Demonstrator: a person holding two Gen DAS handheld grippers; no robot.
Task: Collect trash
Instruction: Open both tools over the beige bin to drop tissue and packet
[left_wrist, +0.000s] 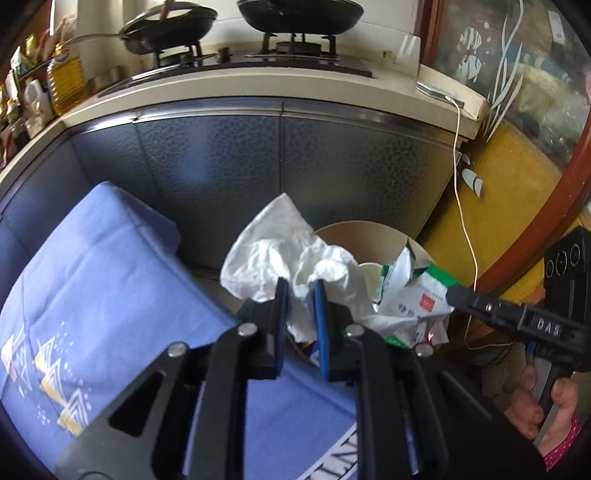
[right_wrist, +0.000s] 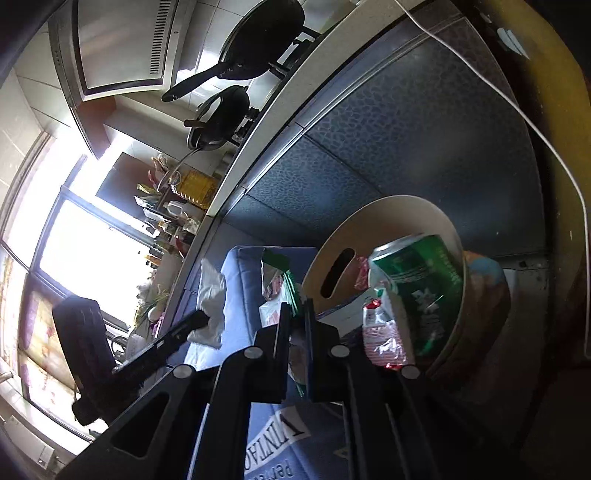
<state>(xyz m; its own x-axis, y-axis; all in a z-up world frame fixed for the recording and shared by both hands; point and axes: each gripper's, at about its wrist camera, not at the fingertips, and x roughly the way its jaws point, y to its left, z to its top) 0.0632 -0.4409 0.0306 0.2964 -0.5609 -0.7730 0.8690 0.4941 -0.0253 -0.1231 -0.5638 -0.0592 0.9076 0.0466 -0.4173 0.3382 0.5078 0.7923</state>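
My left gripper (left_wrist: 299, 291) is shut on a crumpled white tissue (left_wrist: 273, 254) and holds it over the near rim of a beige round bin (left_wrist: 354, 230). My right gripper (right_wrist: 297, 308) is shut on a green and white carton wrapper (right_wrist: 280, 284), which also shows in the left wrist view (left_wrist: 410, 295), held at the bin's rim (right_wrist: 388, 210). Inside the bin lie a green can (right_wrist: 424, 280) and a red and white foil wrapper (right_wrist: 382, 339). The tissue also shows in the right wrist view (right_wrist: 212, 299), with the left gripper (right_wrist: 199, 319) on it.
A blue cloth-covered surface (left_wrist: 110, 288) lies beside the bin. Dark cabinet doors (left_wrist: 295, 166) stand behind, under a counter with a gas stove (left_wrist: 255, 55) and two black pans (left_wrist: 299, 14). A white cable (left_wrist: 461, 206) hangs by a yellow panel (left_wrist: 509, 192) at right.
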